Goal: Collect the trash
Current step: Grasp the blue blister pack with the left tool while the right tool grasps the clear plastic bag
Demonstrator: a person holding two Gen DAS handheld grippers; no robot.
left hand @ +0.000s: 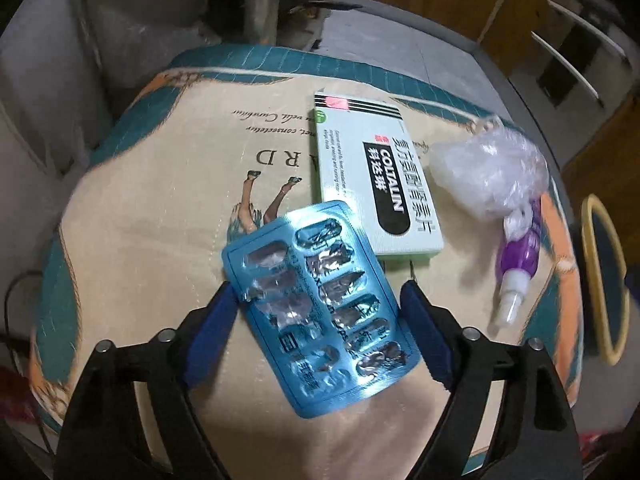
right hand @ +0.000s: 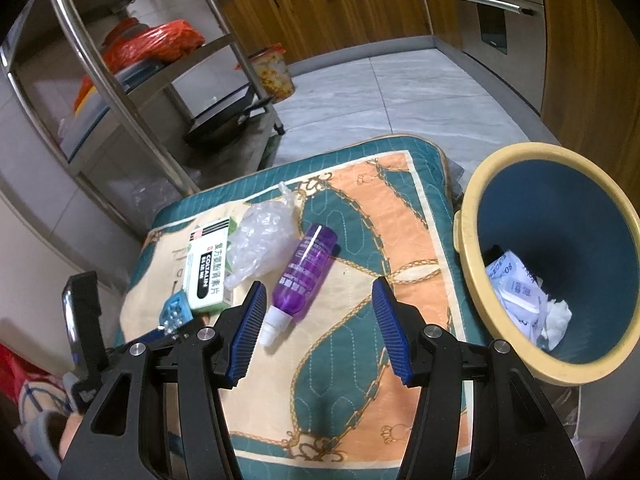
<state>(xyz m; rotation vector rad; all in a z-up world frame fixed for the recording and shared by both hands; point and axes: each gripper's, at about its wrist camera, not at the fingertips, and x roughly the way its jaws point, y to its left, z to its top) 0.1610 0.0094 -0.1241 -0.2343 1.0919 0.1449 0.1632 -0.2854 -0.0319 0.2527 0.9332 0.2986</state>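
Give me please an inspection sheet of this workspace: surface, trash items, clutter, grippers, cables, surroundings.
Surface: patterned quilted cushion, teal, orange and cream.
Job's things: blue blister pack, mostly emptied, between the fingers of the left gripper; Coltalin box lying flat; crumpled clear plastic bag beside it; purple spray bottle on its side; trash bin at the cushion's right edge, paper already inside.
Clutter: nothing seen beyond the trash.
Grippers: left gripper around the blister pack, firm contact cannot be told; right gripper open, empty, above the cushion near the bottle.
Cables: a dark cable left of the cushion.
Surroundings: metal shelf rack, wooden cabinets, tiled floor.
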